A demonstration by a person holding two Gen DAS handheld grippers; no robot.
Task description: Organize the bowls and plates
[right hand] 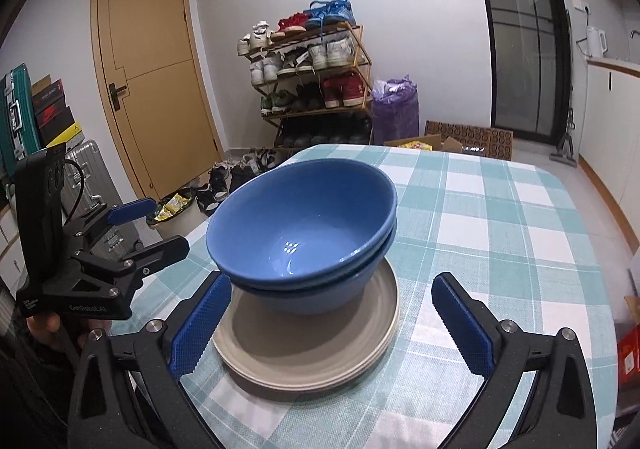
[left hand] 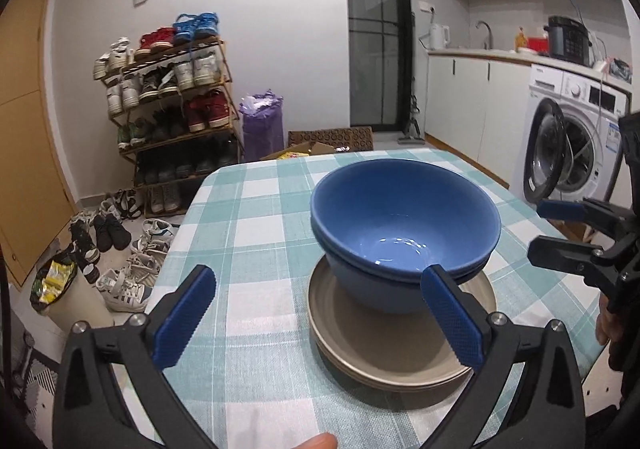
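Note:
Two nested blue bowls (left hand: 404, 217) (right hand: 304, 217) stand on a small stack of beige plates (left hand: 384, 345) (right hand: 304, 349) on a table with a teal-and-white checked cloth (left hand: 256, 217) (right hand: 500, 229). My left gripper (left hand: 320, 277) is open, held just short of the stack's near left side, with nothing between its blue pads. My right gripper (right hand: 332, 281) is open too, on the stack's near right side, and its pads touch nothing. Each gripper shows in the other's view: the right one (left hand: 560, 231) at the right edge, the left one (right hand: 154, 229) at the left edge.
A loaded shoe rack (left hand: 168, 101) (right hand: 312, 81) and loose shoes stand on the floor past the table's far left edge. A washing machine (left hand: 572, 145) with its door open is at the right. A bin (left hand: 60, 289), a purple bag (left hand: 262, 125) and a wooden door (right hand: 152, 81) are also around.

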